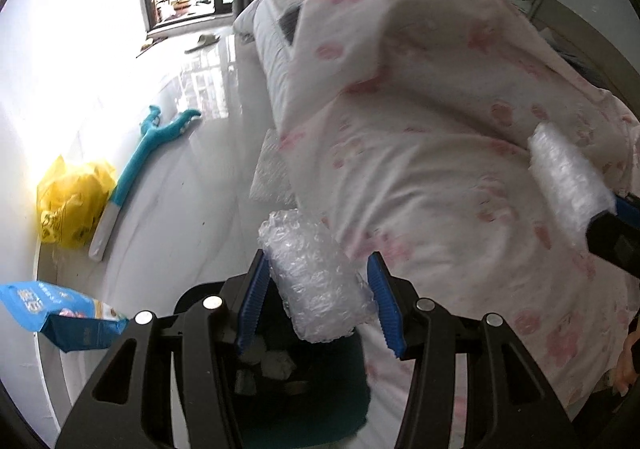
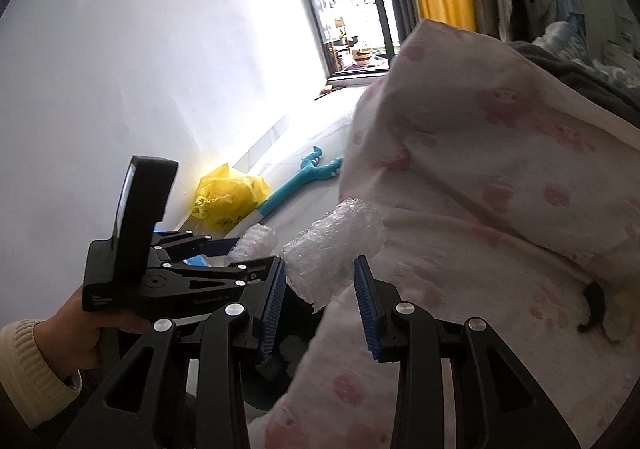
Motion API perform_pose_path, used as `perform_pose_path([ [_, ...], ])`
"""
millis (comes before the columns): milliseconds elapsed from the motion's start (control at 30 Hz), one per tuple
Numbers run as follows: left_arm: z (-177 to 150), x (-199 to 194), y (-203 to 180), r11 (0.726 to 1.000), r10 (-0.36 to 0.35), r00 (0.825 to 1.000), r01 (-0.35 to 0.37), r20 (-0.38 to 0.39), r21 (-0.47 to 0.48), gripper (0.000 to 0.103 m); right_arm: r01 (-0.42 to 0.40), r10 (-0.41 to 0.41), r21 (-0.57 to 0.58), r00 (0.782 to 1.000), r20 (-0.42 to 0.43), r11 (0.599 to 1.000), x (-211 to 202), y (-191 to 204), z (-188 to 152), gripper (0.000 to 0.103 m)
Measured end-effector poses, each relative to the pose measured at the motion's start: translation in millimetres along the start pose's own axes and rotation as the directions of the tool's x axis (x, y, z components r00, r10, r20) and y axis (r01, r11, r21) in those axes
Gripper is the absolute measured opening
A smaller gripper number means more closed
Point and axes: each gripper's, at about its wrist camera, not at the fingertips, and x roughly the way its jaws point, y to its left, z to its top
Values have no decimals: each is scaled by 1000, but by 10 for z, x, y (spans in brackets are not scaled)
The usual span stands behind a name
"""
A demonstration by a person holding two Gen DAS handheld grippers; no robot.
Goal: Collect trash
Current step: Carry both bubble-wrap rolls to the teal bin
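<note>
My left gripper (image 1: pixel 318 301) holds a roll of bubble wrap (image 1: pixel 316 277) between its blue pads, right above a dark trash bin (image 1: pixel 320 393) with crumpled paper inside. My right gripper (image 2: pixel 320 299) holds a second bubble-wrap roll (image 2: pixel 332 249) between its pads; the same roll shows at the right edge of the left wrist view (image 1: pixel 568 173). The left gripper with its roll also shows in the right wrist view (image 2: pixel 256 245), to the left and beyond. The bin (image 2: pixel 288 361) sits below both grippers.
A bed with a pink-patterned quilt (image 1: pixel 440 129) fills the right side. On the floor lie a yellow plastic bag (image 1: pixel 68 205), a teal grabber toy (image 1: pixel 152 141), a blue packet (image 1: pixel 60 313) and a white foam pad (image 1: pixel 272 169). A window is at the far end.
</note>
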Motion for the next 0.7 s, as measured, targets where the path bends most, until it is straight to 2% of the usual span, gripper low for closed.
perform_pose_path([
  [400,-175,63,388,1000,21,995,-23,-98,-18,54,-34,32,-48,999,-32,998,306,354,80,36],
  [700,-436,278,641,999,-2,972,-9,-235,-45,54,-60,55,-74,996,-65,995,578,575,121,36],
])
